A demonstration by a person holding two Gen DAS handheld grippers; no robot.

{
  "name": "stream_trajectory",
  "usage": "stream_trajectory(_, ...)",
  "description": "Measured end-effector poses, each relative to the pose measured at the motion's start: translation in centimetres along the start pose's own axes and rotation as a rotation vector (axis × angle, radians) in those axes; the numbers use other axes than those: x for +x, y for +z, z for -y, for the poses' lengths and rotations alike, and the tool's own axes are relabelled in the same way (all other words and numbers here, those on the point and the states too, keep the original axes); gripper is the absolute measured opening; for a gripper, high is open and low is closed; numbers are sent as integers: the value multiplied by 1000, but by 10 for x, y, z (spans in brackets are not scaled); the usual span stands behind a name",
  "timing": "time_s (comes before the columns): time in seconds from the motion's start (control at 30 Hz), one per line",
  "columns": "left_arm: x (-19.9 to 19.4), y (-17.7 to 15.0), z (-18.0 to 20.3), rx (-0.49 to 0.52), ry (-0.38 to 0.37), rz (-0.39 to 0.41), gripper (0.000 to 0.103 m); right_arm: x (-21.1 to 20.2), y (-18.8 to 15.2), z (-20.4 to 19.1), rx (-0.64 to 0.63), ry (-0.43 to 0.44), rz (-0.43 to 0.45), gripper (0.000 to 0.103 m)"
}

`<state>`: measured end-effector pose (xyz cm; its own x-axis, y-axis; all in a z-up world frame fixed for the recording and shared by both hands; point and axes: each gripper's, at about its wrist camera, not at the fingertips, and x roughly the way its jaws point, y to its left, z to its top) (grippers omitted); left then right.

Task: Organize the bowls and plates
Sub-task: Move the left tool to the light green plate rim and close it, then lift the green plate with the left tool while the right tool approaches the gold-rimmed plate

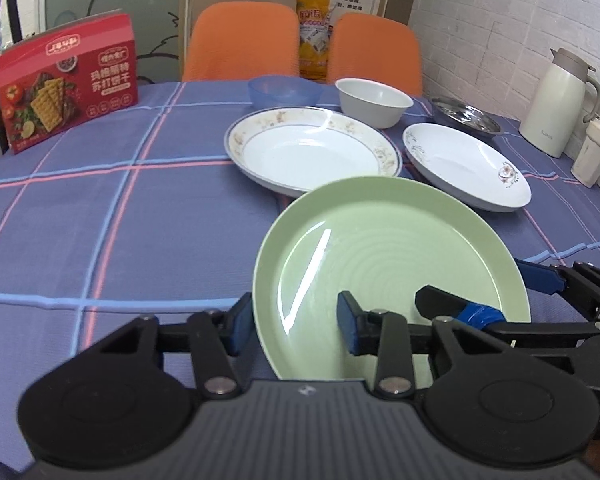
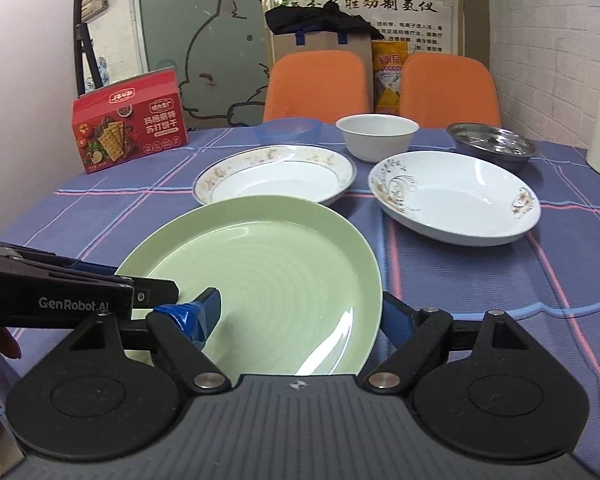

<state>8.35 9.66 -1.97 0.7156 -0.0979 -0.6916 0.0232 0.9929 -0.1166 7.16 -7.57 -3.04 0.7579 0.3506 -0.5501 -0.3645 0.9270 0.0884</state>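
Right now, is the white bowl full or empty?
Empty: the white bowl stands upright, and only bare white inside shows.

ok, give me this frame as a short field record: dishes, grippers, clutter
green plate: nearest, one finger of each gripper over it, one outside its rim
left gripper: open, straddling the plate's left rim
right gripper: open, straddling the right rim
gold-rimmed plate: behind the green one
floral plate: right of it
bowls, far row: blue bowl, white bowl, steel bowl
clutter: cracker box, thermos jug
surface: plaid tablecloth
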Motion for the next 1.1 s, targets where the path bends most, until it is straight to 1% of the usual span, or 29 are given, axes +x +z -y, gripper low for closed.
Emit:
stream_trajectory(0.1, -3, -6, -15, -11, 33, -17, 36, 10, -2, -14, -9, 38, -26, 71)
stream_trajectory(0.2, -1, -11, -26, -28, 46, -34, 36, 17, -5, -21, -7, 58, -48, 72)
stream_trajectory(0.3, 2, -12, -27, -12, 56, -22, 36, 22, -5, -21, 6, 63, -62, 72)
stream_trajectory(0.53, 11, -6, -23, 4, 35, -15, 36, 24, -4, -15, 11, 39, -70, 72)
stream_trajectory(0.57, 11, -6, -24, -1, 29, -13, 39, 25, -4, -16, -3, 40, -76, 72)
stream_trajectory(0.6, 10, -6, -26, -7, 22, -16, 44, 24, -4, -17, -20, 47, -82, 73)
stream_trajectory(0.63, 8, -5, -30, -19, 15, -13, 70, 23, -4, -16, -31, 59, -88, 72)
stream_trajectory(0.67, 4, -4, -33, -35, 7, 8, 75, 21, -3, -13, -29, 70, -90, 72)
stream_trajectory(0.7, -2, -2, -37, -45, 8, 30, 75, 17, -1, -8, -10, 63, -80, 72)
stream_trajectory(0.77, -11, 6, -45, -50, 27, 76, 75, 2, 10, 5, 28, 26, -11, 72)
stream_trajectory(0.83, -13, 16, -53, -67, 38, 99, 76, -6, 26, 14, 28, 9, 46, 72)
stream_trajectory(0.87, -12, 22, -57, -79, 39, 102, 76, -5, 35, 16, 15, 7, 59, 72)
stream_trajectory(0.97, -5, 38, -65, -112, 38, 108, 77, 11, 61, 18, -44, -1, 79, 73)
stream_trajectory(1.1, 8, 47, -69, -120, 56, 99, 77, 55, 90, 23, -89, 19, 62, 73)
